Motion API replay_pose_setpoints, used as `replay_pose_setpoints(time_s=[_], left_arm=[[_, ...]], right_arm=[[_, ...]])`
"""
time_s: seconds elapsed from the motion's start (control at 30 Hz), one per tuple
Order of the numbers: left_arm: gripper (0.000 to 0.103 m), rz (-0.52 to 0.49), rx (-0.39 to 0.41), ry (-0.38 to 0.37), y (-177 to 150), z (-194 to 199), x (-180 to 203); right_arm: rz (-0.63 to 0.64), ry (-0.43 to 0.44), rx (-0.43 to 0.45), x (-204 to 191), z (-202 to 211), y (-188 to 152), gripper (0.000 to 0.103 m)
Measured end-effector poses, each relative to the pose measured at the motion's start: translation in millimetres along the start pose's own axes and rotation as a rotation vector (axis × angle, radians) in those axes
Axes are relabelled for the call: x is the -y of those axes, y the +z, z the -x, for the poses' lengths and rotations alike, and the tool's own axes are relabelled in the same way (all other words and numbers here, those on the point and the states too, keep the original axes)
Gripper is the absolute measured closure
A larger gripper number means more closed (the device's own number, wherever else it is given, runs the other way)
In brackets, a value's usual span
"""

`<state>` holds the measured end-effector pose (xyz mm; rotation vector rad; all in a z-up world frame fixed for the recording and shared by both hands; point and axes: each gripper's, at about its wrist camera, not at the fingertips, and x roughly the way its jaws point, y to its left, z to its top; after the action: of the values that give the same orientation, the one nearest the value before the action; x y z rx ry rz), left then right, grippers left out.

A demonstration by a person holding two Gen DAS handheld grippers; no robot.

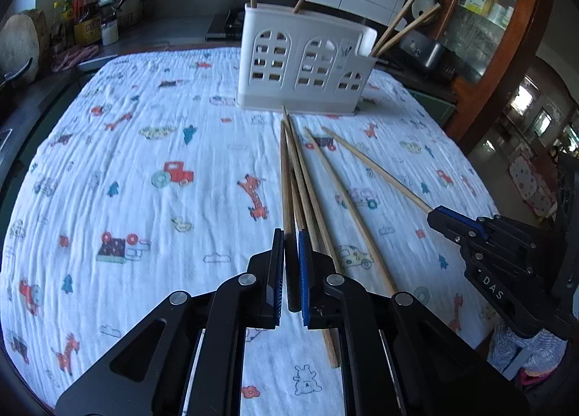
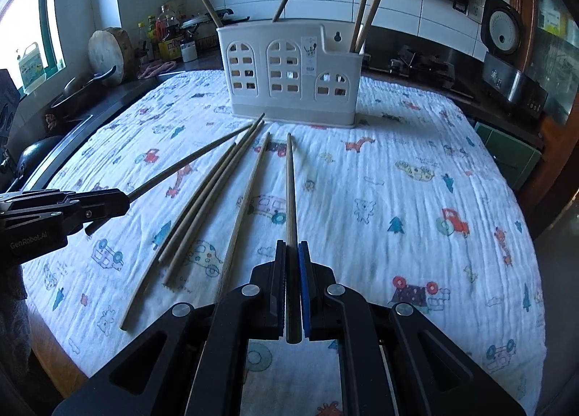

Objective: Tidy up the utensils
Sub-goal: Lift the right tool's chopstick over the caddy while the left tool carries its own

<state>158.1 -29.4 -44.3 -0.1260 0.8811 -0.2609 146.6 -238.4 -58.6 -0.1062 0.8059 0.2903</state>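
A white utensil holder (image 1: pixel 304 68) (image 2: pixel 293 79) stands at the far side of the cloth with several chopsticks upright in it. My left gripper (image 1: pixel 289 235) is shut on one wooden chopstick (image 1: pixel 286 177) that points toward the holder; it also shows at the left of the right wrist view (image 2: pixel 123 199). My right gripper (image 2: pixel 291 244) is shut on another chopstick (image 2: pixel 290 191); it shows at the right of the left wrist view (image 1: pixel 434 215). Three loose chopsticks (image 2: pixel 217 195) (image 1: pixel 325 191) lie on the cloth between the grippers.
A white patterned cloth (image 1: pixel 144 181) (image 2: pixel 416 181) covers the table. A counter (image 1: pixel 72 54) with bottles, pots and a chopping block runs at the back left. A rice cooker (image 2: pixel 503 32) and a wooden cabinet (image 1: pixel 488 18) stand at the right.
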Motion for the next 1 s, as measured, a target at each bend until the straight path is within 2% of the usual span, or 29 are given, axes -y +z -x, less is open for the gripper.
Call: replay_pose_setpoints(time_s=[0.17,0.37,0.7,1.0], left_arm=[[0.097,-0.033,0.085,0.000,20.2,27.5,-0.4],[0.098,-0.068,0.144,0.000,41.7,38.9,-1.6],[0.098,-0.146,0.223,-0.019,75.4,39.7,6.7],[0.098,-0.248,0.210,-0.005,86.1,37.1,4.5]], right_arm=[[0.028,-0.008,0.067,-1.6,19.6,25.0,0.096],[0.067,-0.004,0.130,-4.5,35.0,61.1,0.096],[0.080,0.041,0.132,-4.8,30.5,118.0,0.096],[0.086,0.064,0.138,-5.6,28.6,143.3,0.096]])
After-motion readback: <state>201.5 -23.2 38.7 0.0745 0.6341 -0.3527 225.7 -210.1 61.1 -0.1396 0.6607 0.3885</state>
